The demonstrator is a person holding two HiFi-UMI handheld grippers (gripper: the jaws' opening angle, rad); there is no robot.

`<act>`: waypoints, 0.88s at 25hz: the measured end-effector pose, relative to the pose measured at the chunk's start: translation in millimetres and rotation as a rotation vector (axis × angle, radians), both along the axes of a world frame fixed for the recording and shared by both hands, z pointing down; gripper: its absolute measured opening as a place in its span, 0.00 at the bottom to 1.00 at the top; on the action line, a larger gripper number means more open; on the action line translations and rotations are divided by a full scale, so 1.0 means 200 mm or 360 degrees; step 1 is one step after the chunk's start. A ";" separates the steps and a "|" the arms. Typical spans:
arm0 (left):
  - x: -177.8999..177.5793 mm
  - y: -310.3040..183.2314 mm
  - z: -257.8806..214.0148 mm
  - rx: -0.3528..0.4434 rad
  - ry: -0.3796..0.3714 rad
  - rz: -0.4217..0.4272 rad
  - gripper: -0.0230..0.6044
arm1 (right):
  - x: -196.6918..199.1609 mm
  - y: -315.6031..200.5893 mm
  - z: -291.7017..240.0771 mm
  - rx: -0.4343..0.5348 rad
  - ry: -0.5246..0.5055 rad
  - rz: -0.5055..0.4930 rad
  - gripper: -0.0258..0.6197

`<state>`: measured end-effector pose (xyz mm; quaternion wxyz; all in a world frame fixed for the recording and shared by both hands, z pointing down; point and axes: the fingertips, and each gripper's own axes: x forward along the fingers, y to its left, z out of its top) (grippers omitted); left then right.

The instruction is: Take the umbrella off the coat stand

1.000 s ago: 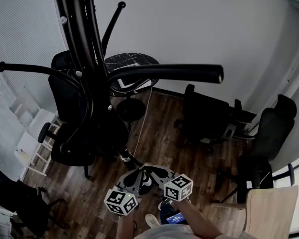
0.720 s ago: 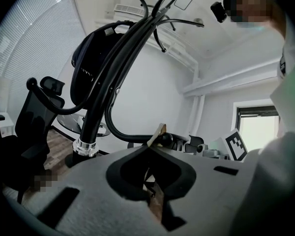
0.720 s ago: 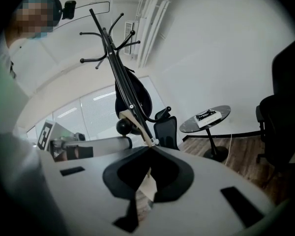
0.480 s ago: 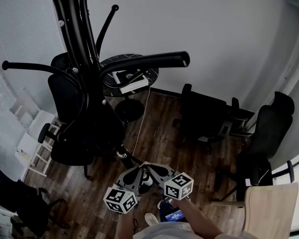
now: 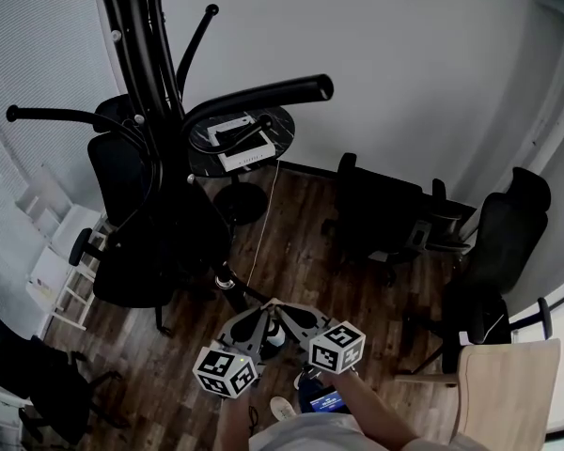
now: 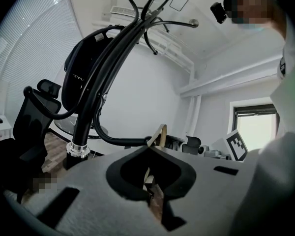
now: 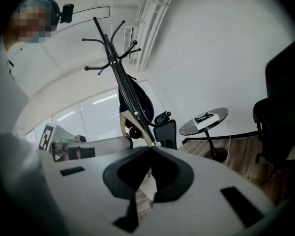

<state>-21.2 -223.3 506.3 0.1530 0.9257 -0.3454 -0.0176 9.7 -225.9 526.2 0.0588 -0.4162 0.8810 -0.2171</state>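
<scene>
The black coat stand point(image 5: 155, 83) rises at the left, its curved arms close to my head. In the left gripper view a black bundle point(image 6: 81, 68), apparently the folded umbrella, hangs from the coat stand point(image 6: 105, 77) about halfway up the pole. The right gripper view shows the bundle point(image 7: 137, 100) against the pole of the coat stand point(image 7: 119, 68). Both grippers are low, side by side, short of the stand's base. My left gripper point(image 5: 259, 312) and right gripper point(image 5: 276, 308) are shut and hold nothing. The left gripper point(image 6: 151, 144) and right gripper point(image 7: 150, 149) point up at the stand.
A round black table point(image 5: 282, 125) carrying a white box stands behind the stand by the wall. Black office chairs sit at the left point(image 5: 122, 252), the middle point(image 5: 381, 214) and the right point(image 5: 503, 242). A wooden chair point(image 5: 508, 393) is at the bottom right, a white shelf point(image 5: 61, 261) at the left.
The stand's near arm looks smaller and higher in the head view, and more of the round table shows beneath it. Both grippers stay low, close together and shut.
</scene>
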 end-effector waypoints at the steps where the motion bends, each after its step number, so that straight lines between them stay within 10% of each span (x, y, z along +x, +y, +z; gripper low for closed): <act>1: 0.00 0.01 0.00 0.0003 0.0000 0.0003 0.07 | 0.00 0.01 0.00 -0.0002 -0.0010 0.0006 0.06; 22: 0.00 0.22 -0.06 0.0040 0.0076 0.0091 0.07 | 0.01 0.25 -0.07 -0.0019 -0.0065 0.0148 0.06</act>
